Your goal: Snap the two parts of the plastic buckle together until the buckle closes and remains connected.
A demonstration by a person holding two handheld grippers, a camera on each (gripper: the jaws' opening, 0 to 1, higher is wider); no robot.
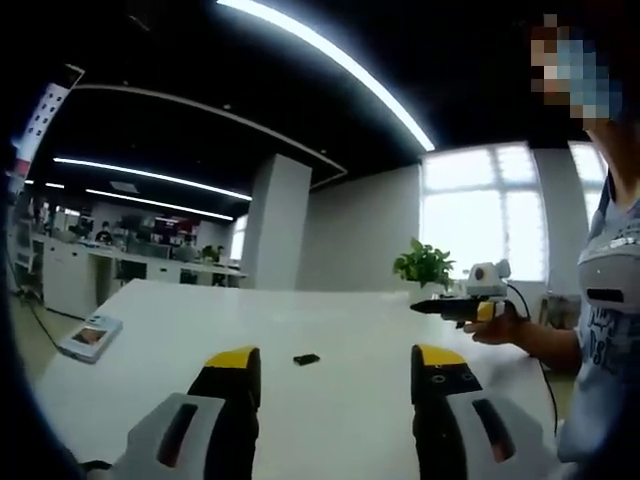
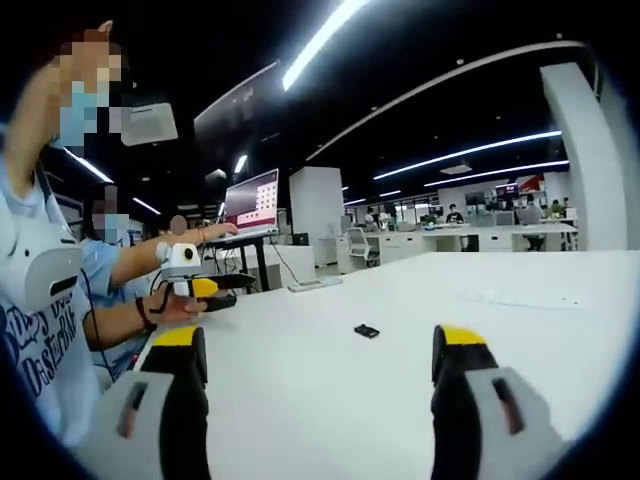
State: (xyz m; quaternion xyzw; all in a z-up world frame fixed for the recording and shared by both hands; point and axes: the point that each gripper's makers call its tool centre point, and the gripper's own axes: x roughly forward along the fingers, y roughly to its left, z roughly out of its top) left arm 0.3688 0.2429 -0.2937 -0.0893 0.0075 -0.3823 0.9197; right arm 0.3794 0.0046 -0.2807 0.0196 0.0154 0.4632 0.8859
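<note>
A small black plastic buckle [image 1: 306, 359] lies on the white table [image 1: 330, 320], too small to tell whether it is one part or two. It rests a little beyond my left gripper [image 1: 336, 372], whose yellow-tipped jaws stand wide apart with nothing between them. In the right gripper view the same buckle [image 2: 366, 331] lies just past my right gripper [image 2: 318, 350], also open and holding nothing. Each gripper appears in the other's view, held above the table's edge in a person's hand: the right gripper [image 1: 432, 308] and the left gripper [image 2: 232, 284].
A flat handheld device [image 1: 90, 336] lies near the table's left edge. A potted plant [image 1: 423, 264] stands at the far side. A sheet of paper [image 2: 522, 298] lies on the table [image 2: 330, 400]. The person [image 2: 40, 300] stands close, and a screen [image 2: 251, 204] is behind.
</note>
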